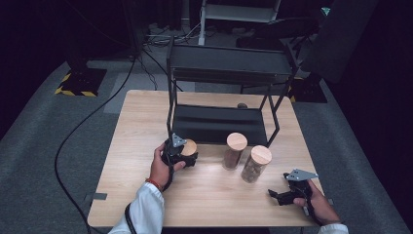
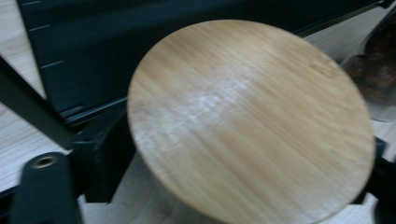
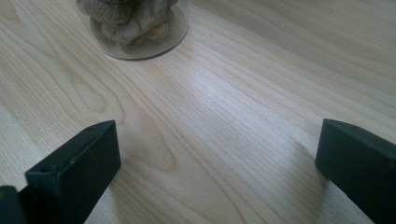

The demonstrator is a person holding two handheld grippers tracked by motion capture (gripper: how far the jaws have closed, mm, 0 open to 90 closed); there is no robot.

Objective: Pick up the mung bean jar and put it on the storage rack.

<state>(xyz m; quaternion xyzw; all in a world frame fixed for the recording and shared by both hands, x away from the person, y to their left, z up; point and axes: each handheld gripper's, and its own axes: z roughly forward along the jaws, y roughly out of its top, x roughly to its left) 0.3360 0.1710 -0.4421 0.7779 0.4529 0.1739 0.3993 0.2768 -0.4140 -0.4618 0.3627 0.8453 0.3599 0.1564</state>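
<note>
The left gripper [image 1: 182, 155] clamped a wooden-lidded jar [image 2: 252, 121] beside the black rack [image 1: 219, 122], the right gripper [image 3: 215, 163] gaped empty; lifting carelessly risked striking the frame.

Table [image 1: 204, 195]: pale wood with fine, wavy grain lines, plain to see under the right gripper [image 3: 219, 154], whose jaws are matt black.

Left gripper [image 1: 187, 157]: black body, grey plate on top. Between its jaws, a round lid [image 2: 252, 121] of light tan bamboo with straight streaks.

Jar [image 1: 234, 151] just beyond the left gripper: tan lid, dark reddish-brown contents. Jar [image 1: 255, 164] ahead of the right gripper: tan lid, clear glass, beige-brown lumpy contents.

Rack [image 1: 219, 122] behind the left gripper: black frame, black shelves.

Sleeve [image 1: 143, 209] behind the left gripper: white, with a red wristband.

Floor [image 1: 39, 146]: grey carpet; one yellow-and-black striped marking.
</note>
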